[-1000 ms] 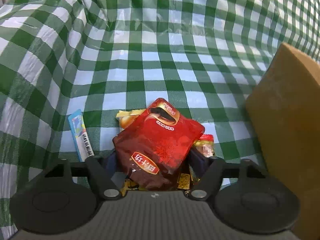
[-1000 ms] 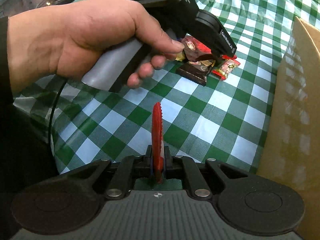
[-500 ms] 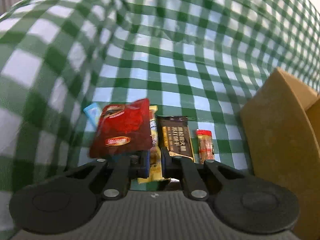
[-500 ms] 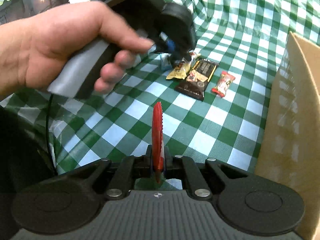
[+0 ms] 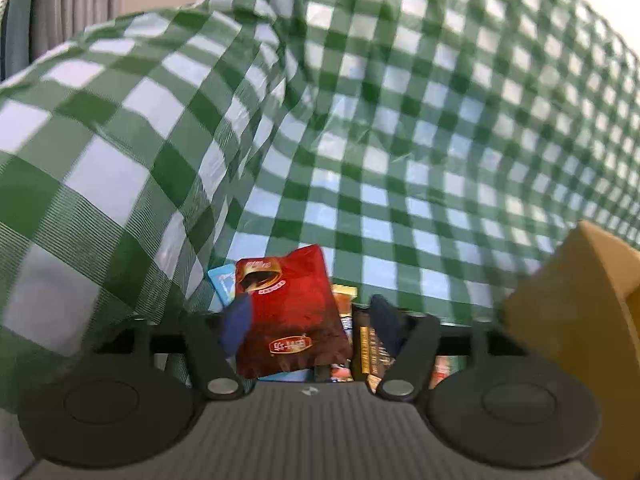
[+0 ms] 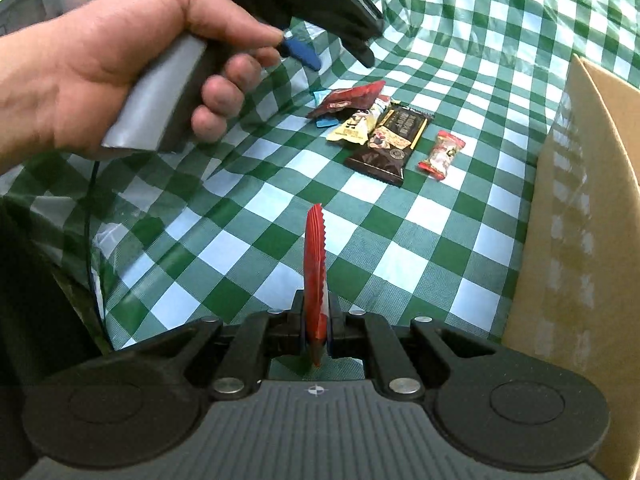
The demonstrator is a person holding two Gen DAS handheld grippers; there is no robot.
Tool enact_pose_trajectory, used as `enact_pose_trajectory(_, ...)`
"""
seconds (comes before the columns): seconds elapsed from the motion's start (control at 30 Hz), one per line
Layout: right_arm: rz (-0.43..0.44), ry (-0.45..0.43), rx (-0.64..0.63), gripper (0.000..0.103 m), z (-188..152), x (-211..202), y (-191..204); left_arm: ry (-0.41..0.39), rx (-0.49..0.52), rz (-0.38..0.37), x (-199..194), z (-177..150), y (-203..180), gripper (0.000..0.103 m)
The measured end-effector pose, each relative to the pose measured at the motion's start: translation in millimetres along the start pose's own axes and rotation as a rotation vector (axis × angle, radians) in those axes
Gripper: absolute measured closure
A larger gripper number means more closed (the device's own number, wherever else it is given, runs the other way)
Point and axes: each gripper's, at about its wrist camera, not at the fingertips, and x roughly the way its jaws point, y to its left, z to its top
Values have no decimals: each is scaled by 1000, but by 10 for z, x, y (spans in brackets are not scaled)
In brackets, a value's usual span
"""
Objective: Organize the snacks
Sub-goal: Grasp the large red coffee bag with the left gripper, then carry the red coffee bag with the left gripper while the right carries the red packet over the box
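Here, left tongs (image 5: 312,322) opening around a red packet (image 5: 286,316), writing unreadable; right tongs (image 6: 316,330) clamped on a red wrapper (image 6: 314,276).

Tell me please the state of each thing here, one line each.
Left gripper, fingers opening, nothing gripped.
Right gripper, shut on the red wrapper.
Red wrapper, held upright, edge-on.
Red packet, lying loose, not held.
Chocolate bar, lying flat.
Small candy, lying apart from the bar.

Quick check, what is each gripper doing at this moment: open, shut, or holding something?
Left gripper: jaws opening, red pouch lies between them, not pinched.
Right gripper: shut on a thin red packet, edge-on.
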Motion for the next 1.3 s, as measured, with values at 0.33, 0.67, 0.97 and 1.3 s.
enact_pose_trajectory(0.33, 30, 31, -18, 94, -11, 101, 4, 117, -97, 46, 502, -82, 121, 32)
enact_pose_trajectory(0.67, 31, 15, -16, 94, -11, 65, 11, 70, -180, -70, 35, -31, 307, 34)
enact_pose_trajectory(0.97, 34, -78, -33, 94, 83, -226, 65, 4, -43, -83, -645, -21, 68, 34)
enact_pose_trajectory(1.3, -9, -247, -7, 94, 530, -1086, -130, -77, -39, -71, -1434, -159, -197, 34)
